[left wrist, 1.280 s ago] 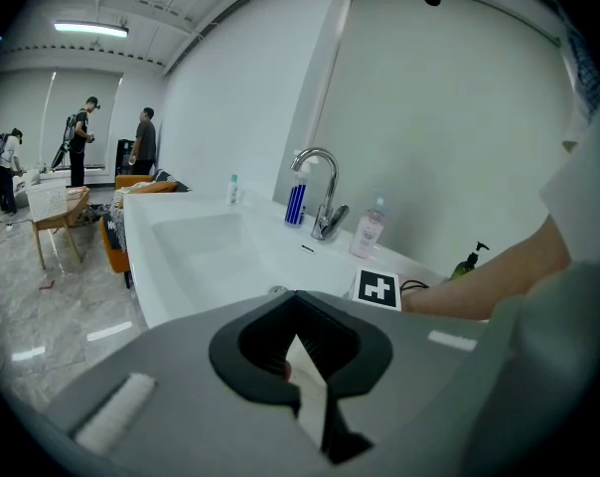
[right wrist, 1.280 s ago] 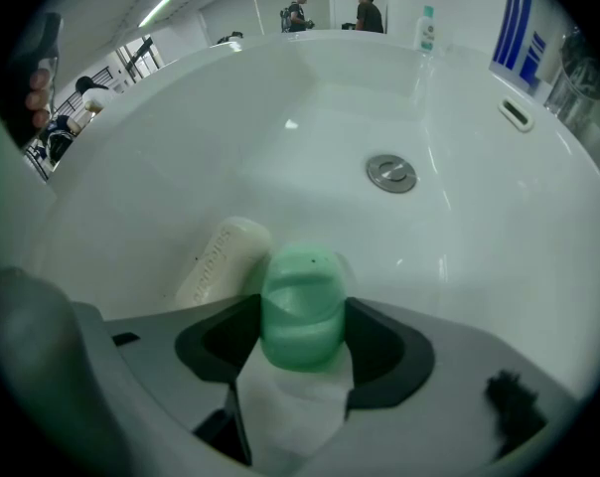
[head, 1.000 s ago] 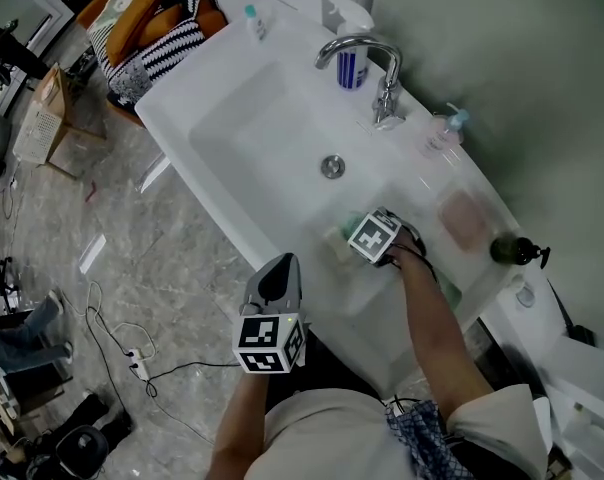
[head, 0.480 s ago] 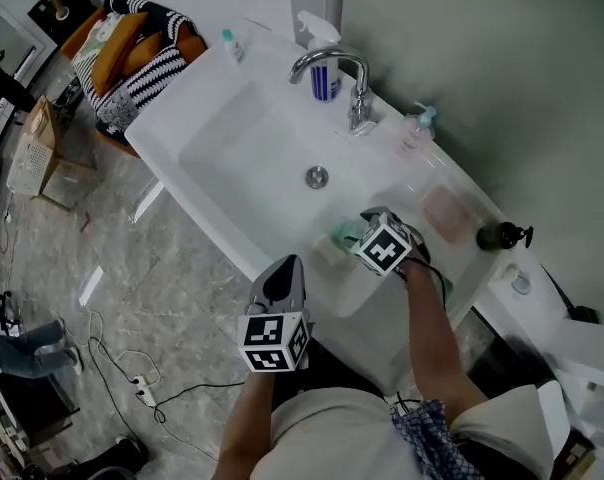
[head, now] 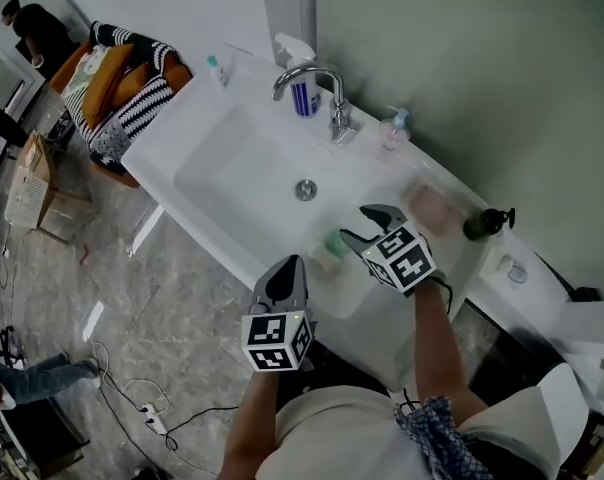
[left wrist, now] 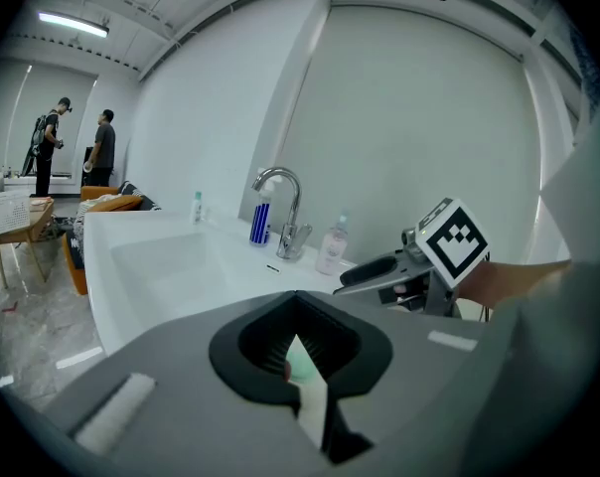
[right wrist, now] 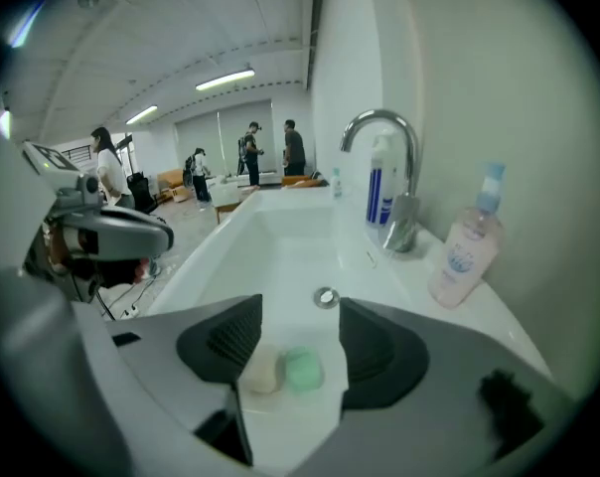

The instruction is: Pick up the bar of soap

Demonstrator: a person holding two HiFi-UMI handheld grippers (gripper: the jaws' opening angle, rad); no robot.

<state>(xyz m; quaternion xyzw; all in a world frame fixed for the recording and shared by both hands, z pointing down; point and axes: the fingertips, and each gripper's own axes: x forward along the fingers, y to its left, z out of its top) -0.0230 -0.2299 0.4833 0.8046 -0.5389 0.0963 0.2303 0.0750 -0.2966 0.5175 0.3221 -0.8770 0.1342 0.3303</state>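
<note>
Your two grippers, forearms extended.
Left gripper (head: 287, 265), nearer you, has jaws closed together; right gripper (head: 368, 225), farther and rightward, has jaws spread wide apart.

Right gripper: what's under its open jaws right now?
Below the right gripper, a cream soap bar and a green soap bar lie side by side on the sink ledge, ungripped. The gripper body covers the ledge nearer the camera.

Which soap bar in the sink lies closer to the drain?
The green bar; the cream bar beside it lies farther from the drain.
</note>
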